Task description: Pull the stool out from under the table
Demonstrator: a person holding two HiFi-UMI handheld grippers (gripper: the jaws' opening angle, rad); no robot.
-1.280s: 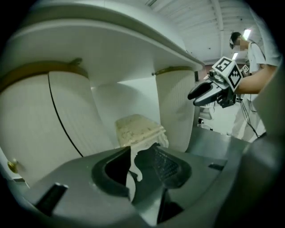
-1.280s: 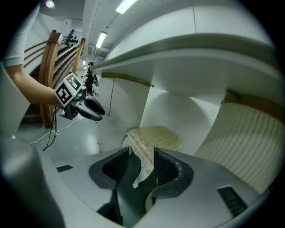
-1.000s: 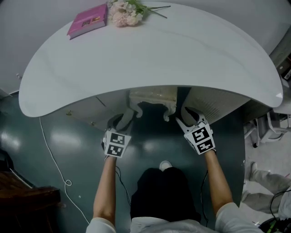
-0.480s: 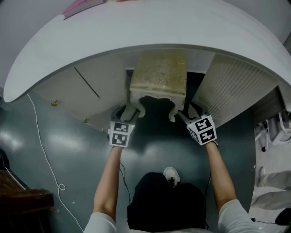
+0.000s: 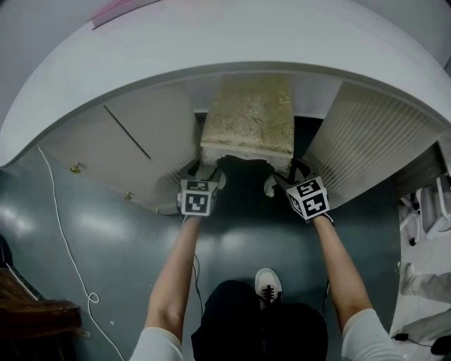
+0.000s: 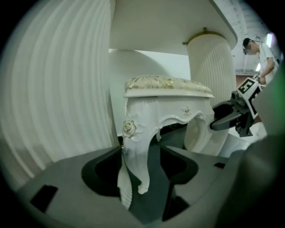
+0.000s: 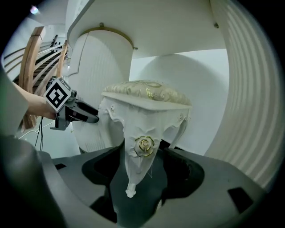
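Forearms, two, reach forward over a dark glossy floor, with one white shoe between them and one white cable trailing at the left. Each hand carries one tool. The left gripper has jaws that have just been opening and now stand apart, with the stool's front left leg between them, close to one jaw. The right gripper has likewise just been opening; its jaws are spread either side of the front right leg, which bears a gilt rose. One stool, white with a cream-and-gold cushion, stands on the floor under the table's near edge, between two white fluted pedestals. One white curved table spans the scene above it; a pink flat object lies at its far left edge. Beyond is a pale wall.
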